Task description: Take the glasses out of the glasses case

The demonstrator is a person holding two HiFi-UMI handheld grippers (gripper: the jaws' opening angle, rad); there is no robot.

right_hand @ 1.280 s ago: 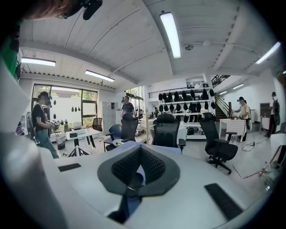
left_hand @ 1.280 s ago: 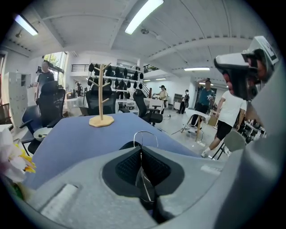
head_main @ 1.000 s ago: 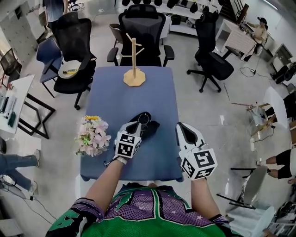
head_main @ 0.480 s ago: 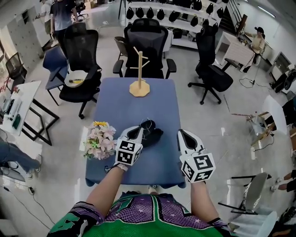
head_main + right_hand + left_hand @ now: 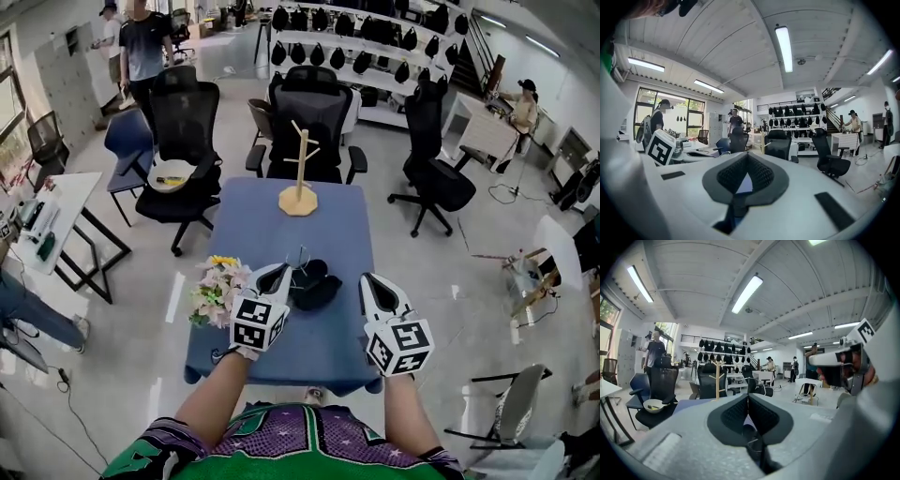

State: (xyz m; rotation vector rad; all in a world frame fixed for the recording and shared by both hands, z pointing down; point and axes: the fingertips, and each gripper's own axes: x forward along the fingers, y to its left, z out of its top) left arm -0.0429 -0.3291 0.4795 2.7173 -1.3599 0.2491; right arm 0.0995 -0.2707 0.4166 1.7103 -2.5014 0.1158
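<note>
One case [image 5: 317,287], one glasses [image 5: 300,254], two claws [image 5: 281,268] [image 5: 367,278]

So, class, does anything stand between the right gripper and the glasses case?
Nothing visible does. Only bare table lies between the right gripper and the glasses case; the left gripper holds the glasses on its other side.

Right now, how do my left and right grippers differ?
The left gripper is shut on the glasses beside the black case; the right gripper is shut on nothing. The left gripper sits at the black case; the right gripper hangs apart, over the blue table. Both point forward.
</note>
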